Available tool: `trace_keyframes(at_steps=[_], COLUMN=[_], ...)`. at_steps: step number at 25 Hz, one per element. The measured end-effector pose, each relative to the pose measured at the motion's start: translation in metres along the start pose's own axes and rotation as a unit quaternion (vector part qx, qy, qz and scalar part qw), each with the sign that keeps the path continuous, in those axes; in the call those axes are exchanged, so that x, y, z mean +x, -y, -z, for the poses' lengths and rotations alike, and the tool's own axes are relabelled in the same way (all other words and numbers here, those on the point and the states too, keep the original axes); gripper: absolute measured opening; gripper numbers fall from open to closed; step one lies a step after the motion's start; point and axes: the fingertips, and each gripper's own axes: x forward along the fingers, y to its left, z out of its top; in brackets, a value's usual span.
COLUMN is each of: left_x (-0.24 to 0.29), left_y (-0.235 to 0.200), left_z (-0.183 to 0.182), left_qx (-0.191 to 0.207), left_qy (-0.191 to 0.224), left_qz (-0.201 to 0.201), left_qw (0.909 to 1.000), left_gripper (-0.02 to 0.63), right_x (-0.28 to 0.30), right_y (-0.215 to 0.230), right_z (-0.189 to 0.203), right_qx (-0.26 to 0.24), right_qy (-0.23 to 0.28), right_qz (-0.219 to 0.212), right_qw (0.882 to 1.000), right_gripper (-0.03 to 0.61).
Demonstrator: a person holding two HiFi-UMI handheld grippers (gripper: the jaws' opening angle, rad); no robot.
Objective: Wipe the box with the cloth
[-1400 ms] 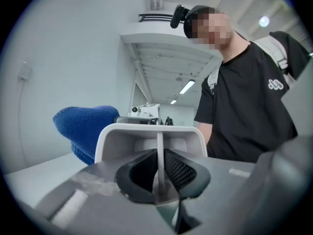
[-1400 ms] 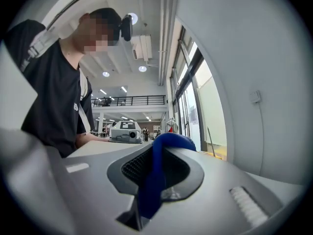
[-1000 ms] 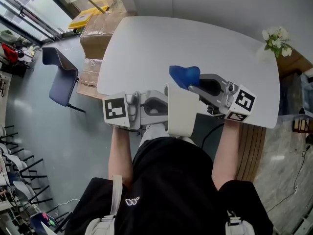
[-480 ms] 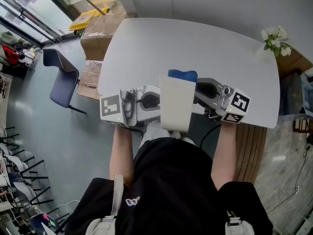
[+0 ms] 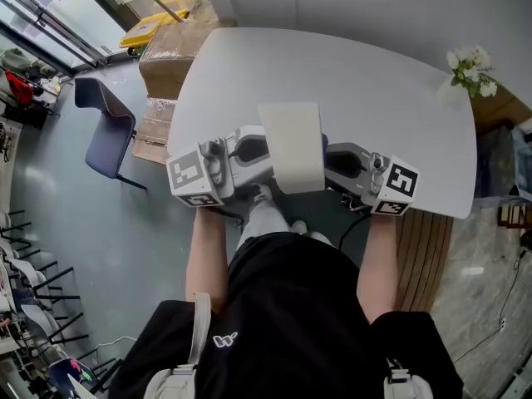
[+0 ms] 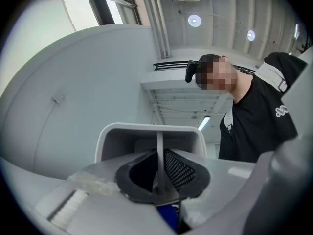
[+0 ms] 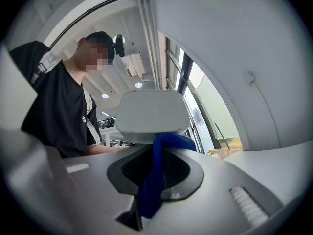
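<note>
White desk takes up most of the head view; the pale open box is not resting on it but is held up over the near edge, in front of the person, between the two claws; left claw is clenched on one thin wall of the box, the wall edge standing upright between its jaws; right claw is clenched on the blue cloth, a bunched strip that loops up from the jaws to touch the box's side; in the head view the cloth is almost wholly hidden behind the box. Box looks light, stiff and thin-walled with a smooth face, probably slippery; held by a single wall it will likely pivot or flex under wiping pressure, so a grip low on the wall near a corner, and a light push, seem best; cloth is soft and limp, best kept pinched mid-fold with a loose pad left free to drag over the surface.
</note>
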Motion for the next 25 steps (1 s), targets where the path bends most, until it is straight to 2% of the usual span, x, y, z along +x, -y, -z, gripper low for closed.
trace_keyframes(at_steps=[12,17,25], left_x=[-0.021,-0.029,-0.050], left_y=[-0.019,-0.030,-0.047], left_z=[-0.011,-0.007,0.008], left_qx=[-0.010,-0.019,-0.055], left_qy=[0.025,0.023,0.040], left_qz=[-0.067,-0.093,-0.127], left_qw=[0.9974,0.9953,0.9896], left_gripper=[0.049,0.049,0.049], right_x=[0.020,0.023,0.025], right_y=[-0.036,-0.043,-0.050], right_z=[0.005,0.007,-0.001], right_qx=[-0.002,-0.001,-0.003], right_qy=[-0.010,-0.015,-0.001], right_qz=[-0.065,-0.082,-0.100], right_qw=[0.998,0.997,0.995], right_gripper=[0.052,0.052,0.052])
